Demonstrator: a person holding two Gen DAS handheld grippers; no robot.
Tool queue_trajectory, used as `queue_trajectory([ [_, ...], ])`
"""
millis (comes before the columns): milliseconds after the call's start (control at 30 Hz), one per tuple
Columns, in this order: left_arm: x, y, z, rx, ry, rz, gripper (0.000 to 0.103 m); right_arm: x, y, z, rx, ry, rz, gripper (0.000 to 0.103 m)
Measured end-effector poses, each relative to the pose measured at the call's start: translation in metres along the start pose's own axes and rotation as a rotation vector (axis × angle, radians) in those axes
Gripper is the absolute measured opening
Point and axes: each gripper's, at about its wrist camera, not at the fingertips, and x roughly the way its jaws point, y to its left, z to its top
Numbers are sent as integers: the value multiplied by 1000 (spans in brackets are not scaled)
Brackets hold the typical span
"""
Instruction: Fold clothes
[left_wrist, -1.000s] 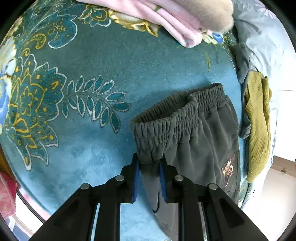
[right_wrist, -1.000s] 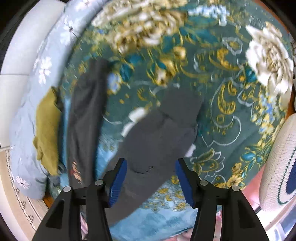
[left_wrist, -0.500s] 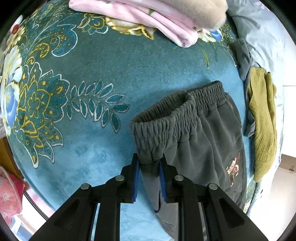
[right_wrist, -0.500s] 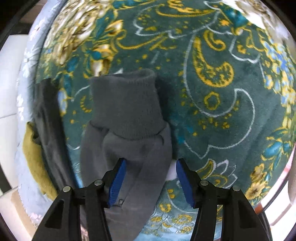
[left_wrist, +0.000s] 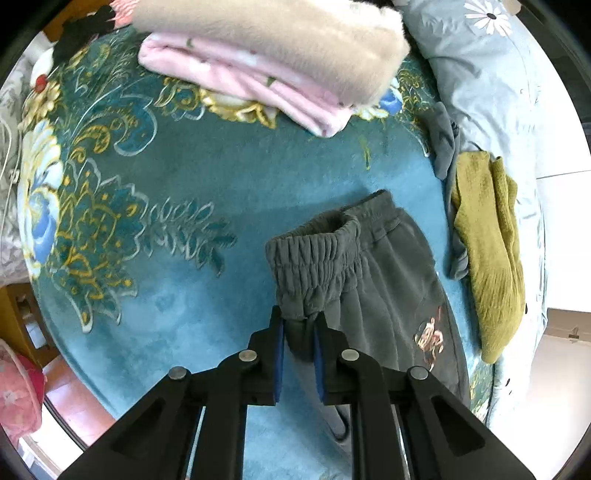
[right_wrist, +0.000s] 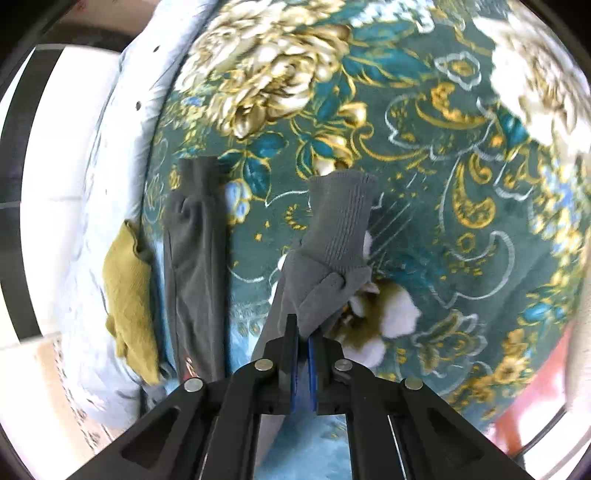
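Dark grey trousers (left_wrist: 388, 280) with an elastic waistband (left_wrist: 317, 254) and a small print on one leg lie on a teal floral blanket (left_wrist: 184, 166). My left gripper (left_wrist: 298, 317) pinches the near corner of the waistband, which is lifted and bunched; its jaws are closing on the fabric. In the right wrist view, my right gripper (right_wrist: 302, 330) is shut on one trouser leg just behind its ribbed cuff (right_wrist: 341, 218). The other leg (right_wrist: 195, 236) lies flat to the left on the blanket (right_wrist: 443, 184).
A folded pink garment (left_wrist: 240, 77) under a beige fluffy one (left_wrist: 266, 33) sits at the far side. An olive knit garment (left_wrist: 487, 240) (right_wrist: 129, 288) and a small grey piece (left_wrist: 443, 136) lie by the blanket's edge, on a pale daisy-print duvet (left_wrist: 498, 74).
My left gripper has risen with the waistband, so more of the blanket shows. My right gripper, open over the trouser leg before, has shut on it.
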Motion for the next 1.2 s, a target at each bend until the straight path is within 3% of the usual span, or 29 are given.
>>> queue_trajectory([
  [200,5,24,-9,-112,40,30,13,-24,-4,8,-24,36,-79,4],
  [433,6,6,3,-179,63,48,13,-22,60,25,-96,71,-128,4],
  [700,20,-35,31,-206,138,14,14,-1,129,53,-143,105,-175,4],
  [967,38,-65,58,-322,204,-67,14,33,168,87,-100,153,-182,4],
  [1200,71,-98,84,-348,221,-35,14,82,222,117,-122,200,-231,4],
])
